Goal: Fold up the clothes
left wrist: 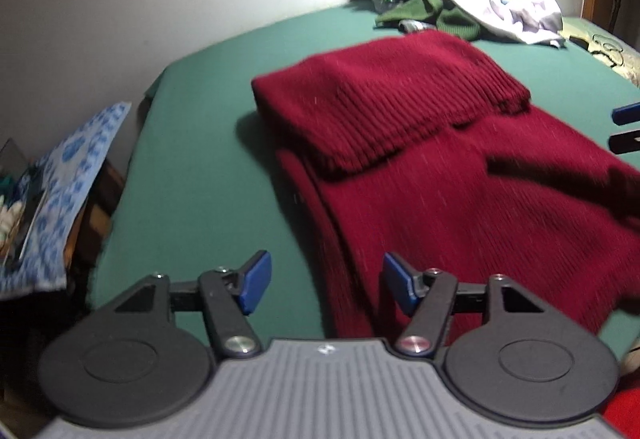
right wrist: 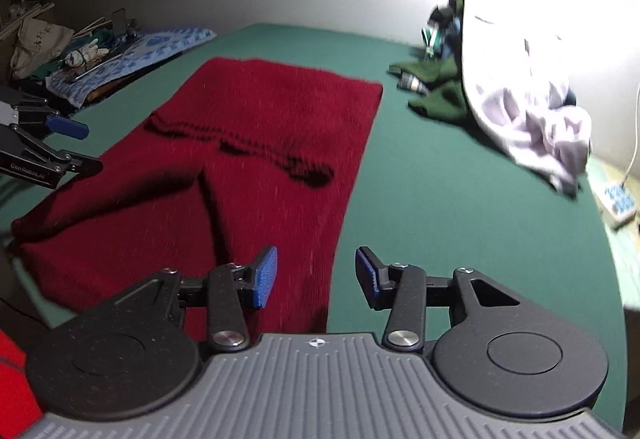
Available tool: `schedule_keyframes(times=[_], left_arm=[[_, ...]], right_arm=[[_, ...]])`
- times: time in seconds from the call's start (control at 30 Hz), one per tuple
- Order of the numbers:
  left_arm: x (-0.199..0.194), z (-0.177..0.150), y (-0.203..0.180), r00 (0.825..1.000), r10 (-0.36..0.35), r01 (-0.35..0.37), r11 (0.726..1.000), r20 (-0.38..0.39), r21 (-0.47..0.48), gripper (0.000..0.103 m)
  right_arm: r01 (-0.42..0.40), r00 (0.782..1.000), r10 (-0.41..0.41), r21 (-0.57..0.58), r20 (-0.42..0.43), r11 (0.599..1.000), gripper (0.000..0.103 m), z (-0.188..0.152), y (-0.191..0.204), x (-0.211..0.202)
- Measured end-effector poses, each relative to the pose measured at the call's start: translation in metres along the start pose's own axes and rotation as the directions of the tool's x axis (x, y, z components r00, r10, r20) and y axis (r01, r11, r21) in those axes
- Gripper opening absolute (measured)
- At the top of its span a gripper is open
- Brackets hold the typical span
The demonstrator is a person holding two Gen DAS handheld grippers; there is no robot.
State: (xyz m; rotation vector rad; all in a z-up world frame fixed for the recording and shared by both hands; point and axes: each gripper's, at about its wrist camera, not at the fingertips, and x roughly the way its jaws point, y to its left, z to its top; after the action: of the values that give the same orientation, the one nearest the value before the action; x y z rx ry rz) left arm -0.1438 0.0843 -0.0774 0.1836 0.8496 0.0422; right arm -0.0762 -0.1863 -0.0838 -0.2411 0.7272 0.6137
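A dark red knitted sweater (left wrist: 460,175) lies folded lengthwise on the green bed sheet (left wrist: 192,167), its ribbed hem turned over on top. In the right wrist view the same sweater (right wrist: 256,159) stretches away as a long strip. My left gripper (left wrist: 326,285) hovers open above the sweater's near left edge, nothing between its blue pads. Open as well, my right gripper (right wrist: 316,277) is over the sweater's near right edge with empty jaws. The left gripper (right wrist: 82,147) also shows at the left side of the right wrist view. The right gripper's fingertips (left wrist: 624,115) peek in at the right edge of the left wrist view.
A heap of unfolded clothes, dark green (left wrist: 424,5) and pale lilac (right wrist: 528,107), lies at the far corner by the wall. A blue-patterned cloth (left wrist: 72,179) with clutter sits beside the bed on the left. A power strip (right wrist: 618,201) rests at the right bed edge.
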Motion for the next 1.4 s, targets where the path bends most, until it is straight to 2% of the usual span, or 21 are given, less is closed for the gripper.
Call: schedule_keyframes(times=[0.13, 0.27, 0.47, 0.57, 0.73, 0.93, 1.03, 1.13, 1.3, 1.4], left_arm=[[-0.010, -0.015, -0.001, 0.999, -0.009, 0.005, 0.995, -0.036, -0.100, 0.066], [-0.015, -0.028, 0.001, 0.998, -0.026, 0.013, 0.979, -0.061, -0.203, 0.066], [-0.028, -0.038, -0.007, 0.996, -0.029, 0.010, 0.974, -0.081, -0.226, 0.066], [-0.032, -0.042, -0.009, 0.995, -0.031, 0.009, 0.972, -0.092, -0.234, 0.066], [-0.033, -0.056, -0.009, 0.986, -0.086, 0.042, 0.959, -0.146, -0.280, 0.066], [-0.035, -0.062, -0.010, 0.985, -0.090, 0.042, 0.953, -0.149, -0.301, 0.066], [-0.035, -0.062, -0.010, 0.983, -0.108, 0.057, 0.948, -0.148, -0.314, 0.071], [-0.033, -0.062, -0.011, 0.979, -0.142, 0.087, 0.939, -0.145, -0.332, 0.085], [-0.031, -0.062, -0.017, 0.979, -0.137, 0.085, 0.948, -0.150, -0.308, 0.087], [-0.032, -0.063, -0.015, 0.979, -0.138, 0.090, 0.952, -0.148, -0.294, 0.082]], right_arm=[[-0.039, 0.998, 0.042, 0.077, -0.046, 0.996, 0.046, -0.017, -0.009, -0.005], [-0.084, 0.994, 0.093, 0.140, -0.056, 0.987, 0.046, -0.027, -0.016, -0.008], [-0.152, 0.983, 0.170, 0.208, -0.070, 0.966, 0.046, -0.035, -0.021, -0.006], [-0.180, 0.977, 0.198, 0.200, -0.078, 0.963, 0.046, -0.036, -0.020, -0.007], [-0.216, 0.965, 0.239, 0.190, -0.108, 0.958, 0.046, -0.040, -0.018, -0.010], [-0.222, 0.965, 0.238, 0.131, -0.115, 0.966, 0.046, -0.047, -0.014, -0.014], [-0.238, 0.960, 0.253, 0.129, -0.116, 0.963, 0.046, -0.047, -0.012, -0.013], [-0.251, 0.957, 0.266, 0.130, -0.116, 0.959, 0.045, -0.047, -0.011, -0.012], [-0.252, 0.955, 0.268, 0.128, -0.125, 0.959, 0.036, -0.046, -0.011, -0.011], [-0.239, 0.957, 0.256, 0.129, -0.135, 0.962, 0.026, -0.047, -0.011, -0.013]])
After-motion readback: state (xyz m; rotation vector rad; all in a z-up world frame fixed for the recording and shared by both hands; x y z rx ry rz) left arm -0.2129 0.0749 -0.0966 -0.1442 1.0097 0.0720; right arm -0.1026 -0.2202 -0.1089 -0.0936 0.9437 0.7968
